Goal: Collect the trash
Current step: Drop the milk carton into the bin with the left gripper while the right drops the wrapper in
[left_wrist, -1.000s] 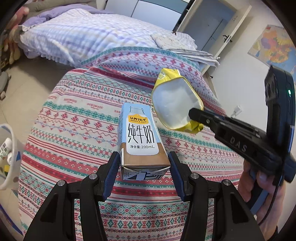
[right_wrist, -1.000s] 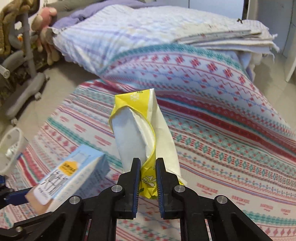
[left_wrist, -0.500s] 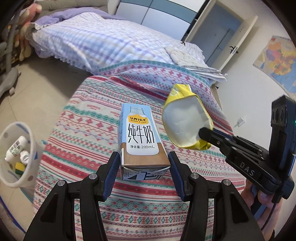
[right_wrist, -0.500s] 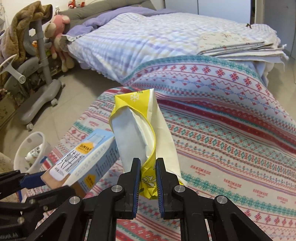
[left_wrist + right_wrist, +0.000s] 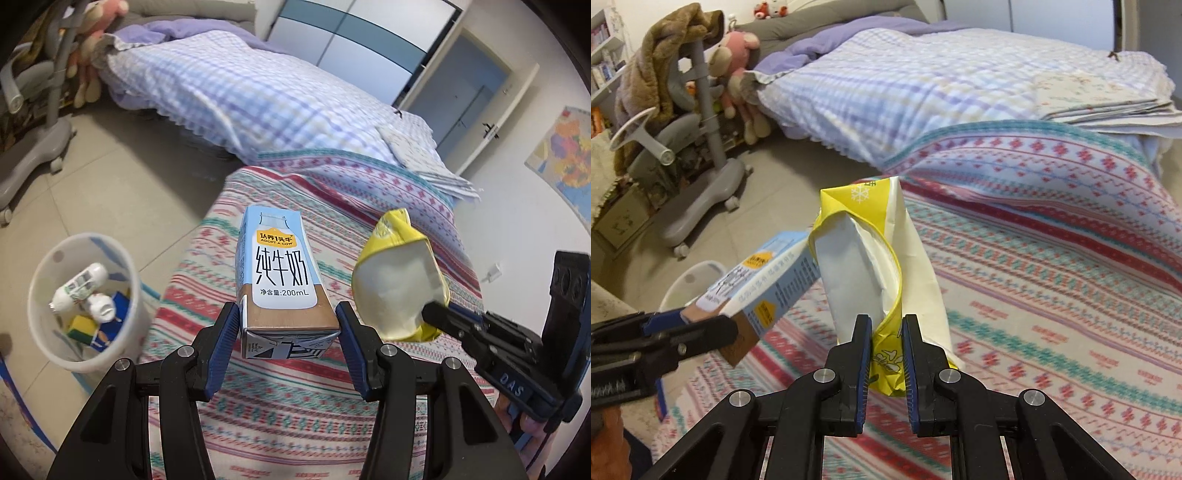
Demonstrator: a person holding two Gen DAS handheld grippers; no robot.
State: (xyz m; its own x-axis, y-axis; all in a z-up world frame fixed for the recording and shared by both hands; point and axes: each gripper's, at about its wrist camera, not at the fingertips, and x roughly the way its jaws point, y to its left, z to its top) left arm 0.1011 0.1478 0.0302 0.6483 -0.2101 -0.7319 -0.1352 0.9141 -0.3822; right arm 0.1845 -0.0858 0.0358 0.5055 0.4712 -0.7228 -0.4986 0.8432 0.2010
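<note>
Blue-and-brown cardboard milk carton (image 5: 282,280) is what we are clamping in our left hand-held gripper (image 5: 284,332), nearer the white plastic bin (image 5: 83,301) lying floorward to its left. Our right hand-held gripper (image 5: 886,354) is pinching the crumpled yellow wrapper (image 5: 871,273).

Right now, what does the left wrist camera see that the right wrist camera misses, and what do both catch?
Only the left wrist view looks into the white plastic bin, showing small bottles and packets, plus a colourful wall map. Only the right wrist view shows the grey wheeled chair and the pink plush toy clearly. Both show the pale blue milk carton in the left tool, the crumpled yellow wrapper in the right tool, and the striped patterned bedspread.
</note>
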